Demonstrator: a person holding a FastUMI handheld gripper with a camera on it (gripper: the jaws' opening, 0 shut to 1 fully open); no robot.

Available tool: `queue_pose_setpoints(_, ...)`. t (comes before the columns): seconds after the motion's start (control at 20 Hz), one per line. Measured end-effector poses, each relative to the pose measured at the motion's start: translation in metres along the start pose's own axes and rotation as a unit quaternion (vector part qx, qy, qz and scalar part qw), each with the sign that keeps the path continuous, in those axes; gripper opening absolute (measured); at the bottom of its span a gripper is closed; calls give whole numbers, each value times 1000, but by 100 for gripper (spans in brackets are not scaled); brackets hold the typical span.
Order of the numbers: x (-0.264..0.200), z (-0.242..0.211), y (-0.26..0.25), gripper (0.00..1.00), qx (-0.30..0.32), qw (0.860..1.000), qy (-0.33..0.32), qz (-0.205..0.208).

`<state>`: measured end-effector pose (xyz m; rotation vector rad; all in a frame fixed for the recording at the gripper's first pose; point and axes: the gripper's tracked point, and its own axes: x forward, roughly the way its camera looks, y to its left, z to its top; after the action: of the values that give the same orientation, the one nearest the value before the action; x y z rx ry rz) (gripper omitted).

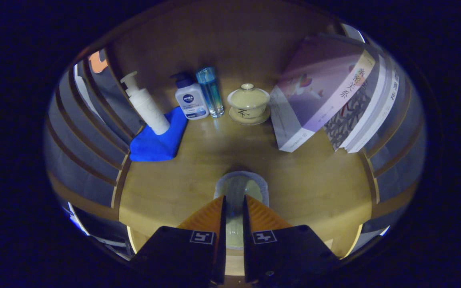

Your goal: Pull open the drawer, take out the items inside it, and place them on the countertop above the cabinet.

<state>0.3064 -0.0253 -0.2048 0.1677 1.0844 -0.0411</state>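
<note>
Gripper (pixel 233 204) fingers nearly closed, pinching a pale translucent glass cup (pixel 240 187) above the wooden countertop (pixel 314 184). Placement looks underway; lidded ceramic teacup (pixel 249 103) stands at 12 o'clock beyond. Drawer contents unknowable.

The single camera rides on the gripper (pixel 233 206) and looks forward along its two fingers, tilted down onto the wooden desk (pixel 198 168) from close above. Its fisheye lens bends the scene, so the slatted walls curve at either side of the desk. Nearest the lens is a glass cup (pixel 239 188), gripped at its rim, while a pump bottle (pixel 145 105), a lidded teacup (pixel 249 105) and leaning books (pixel 322 94) stand well beyond it against the back wall.
</note>
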Motion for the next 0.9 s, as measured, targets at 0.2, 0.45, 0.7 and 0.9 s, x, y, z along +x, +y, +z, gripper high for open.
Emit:
queue_pose_setpoints(0.2,0,0,5,44,-31,999,-28,5)
queue_pose_setpoints(0.45,-22,15,3,64,-46,994,-100,-3)
queue_pose_setpoints(0.7,-52,6,4,84,-43,991,-127,13)
queue_pose_setpoints(0.9,-91,4,2,83,-50,980,-191,16)
